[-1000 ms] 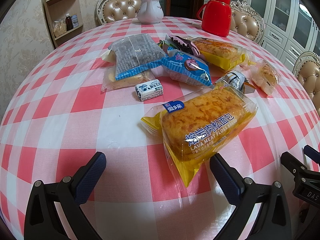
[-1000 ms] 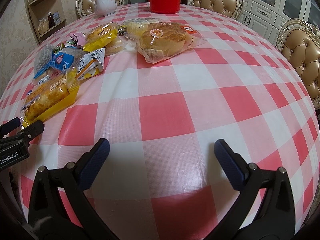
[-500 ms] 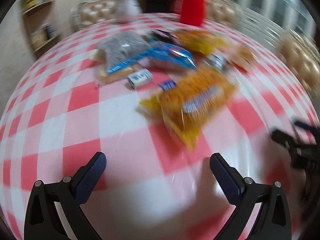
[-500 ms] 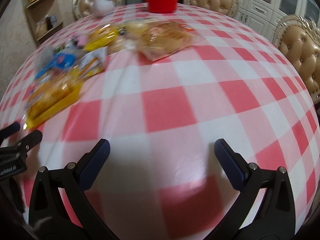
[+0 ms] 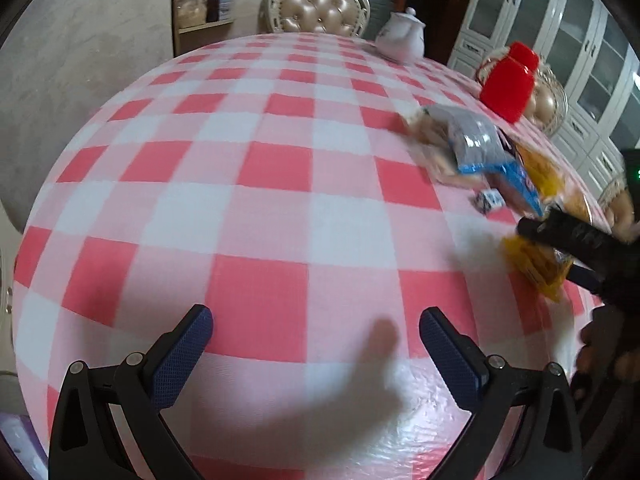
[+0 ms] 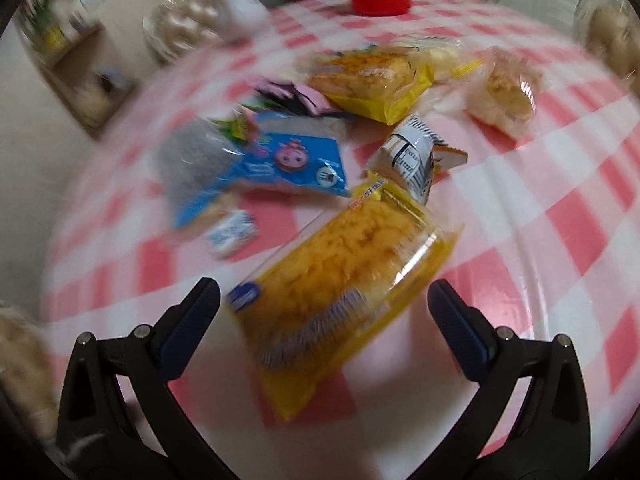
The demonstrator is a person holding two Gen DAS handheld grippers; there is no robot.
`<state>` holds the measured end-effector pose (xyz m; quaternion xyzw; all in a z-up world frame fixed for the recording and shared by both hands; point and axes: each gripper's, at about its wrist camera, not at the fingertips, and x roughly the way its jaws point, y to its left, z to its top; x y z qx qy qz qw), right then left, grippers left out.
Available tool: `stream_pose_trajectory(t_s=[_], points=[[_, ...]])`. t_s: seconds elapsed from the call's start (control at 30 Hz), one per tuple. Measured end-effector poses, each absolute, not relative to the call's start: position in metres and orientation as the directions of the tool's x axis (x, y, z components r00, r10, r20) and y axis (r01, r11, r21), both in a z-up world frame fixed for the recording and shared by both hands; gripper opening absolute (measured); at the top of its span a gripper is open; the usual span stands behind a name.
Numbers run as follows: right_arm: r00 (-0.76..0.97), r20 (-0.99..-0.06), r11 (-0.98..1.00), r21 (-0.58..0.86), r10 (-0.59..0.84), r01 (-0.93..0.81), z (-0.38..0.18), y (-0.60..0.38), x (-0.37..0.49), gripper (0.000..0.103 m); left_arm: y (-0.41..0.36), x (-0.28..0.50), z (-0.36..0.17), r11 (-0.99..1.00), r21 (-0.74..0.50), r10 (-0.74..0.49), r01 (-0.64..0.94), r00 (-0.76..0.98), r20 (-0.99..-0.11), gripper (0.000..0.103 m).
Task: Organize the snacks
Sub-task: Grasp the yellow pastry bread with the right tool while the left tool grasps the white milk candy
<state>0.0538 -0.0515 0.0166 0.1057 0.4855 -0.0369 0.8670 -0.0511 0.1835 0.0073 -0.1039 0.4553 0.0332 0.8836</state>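
A yellow meat floss bread pack lies on the red-and-white checked table, right in front of my open right gripper, between its fingers but untouched. Behind it lie a blue snack bag, a small white-blue candy, a striped white packet, a second yellow bread pack and a clear-wrapped bun. My left gripper is open and empty over bare tablecloth; the snacks sit at its right, with the right gripper over the yellow pack.
A red thermos and a white teapot stand at the far side of the table. Padded chairs ring the table. A wooden shelf stands at the back left, white cabinets at the right.
My right gripper has swung left and closed in on the front yellow bread pack. My left gripper has turned left, away from the snacks, toward bare tablecloth. Both stay open.
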Motion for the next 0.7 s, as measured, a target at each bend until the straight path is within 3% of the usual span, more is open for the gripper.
stream_pose_trajectory(t_s=[0.1,0.17,0.27,0.37,0.53,0.63,0.7], points=[[0.558,-0.830,0.995,0.041,-0.016,0.089,0.018,-0.038,0.051,0.101,0.183,-0.048,0.015,0.978,-0.145,-0.026,-0.147,0.612,-0.791,0.103],[0.578,-0.816,0.999,0.035,0.029,0.000,0.020,-0.044,0.041,0.079,0.178,-0.034,0.022,0.981,-0.149,-0.036,-0.126,0.630,-0.776,0.103],[0.568,-0.815,0.993,0.073,0.115,-0.097,0.023,-0.069,0.025,0.060,0.164,-0.018,0.030,0.974,-0.197,-0.080,-0.108,0.651,-0.755,0.103],[0.601,-0.790,0.989,0.041,0.117,-0.140,0.025,-0.098,0.000,0.054,0.143,-0.008,0.035,0.968,-0.232,-0.115,-0.093,0.661,-0.742,0.103],[0.585,-0.783,0.975,0.126,0.212,-0.186,0.026,-0.157,-0.039,0.056,0.099,-0.001,0.034,0.980,-0.198,-0.135,-0.020,0.663,-0.736,0.103],[0.573,-0.784,0.970,0.185,0.241,-0.156,0.028,-0.183,-0.041,0.084,0.074,0.001,0.032,0.992,-0.124,-0.106,0.021,0.672,-0.733,0.103],[0.605,-0.764,0.973,0.212,0.224,-0.092,0.036,-0.199,-0.036,0.089,0.060,0.003,0.030,0.994,-0.100,-0.104,0.044,0.670,-0.735,0.103]])
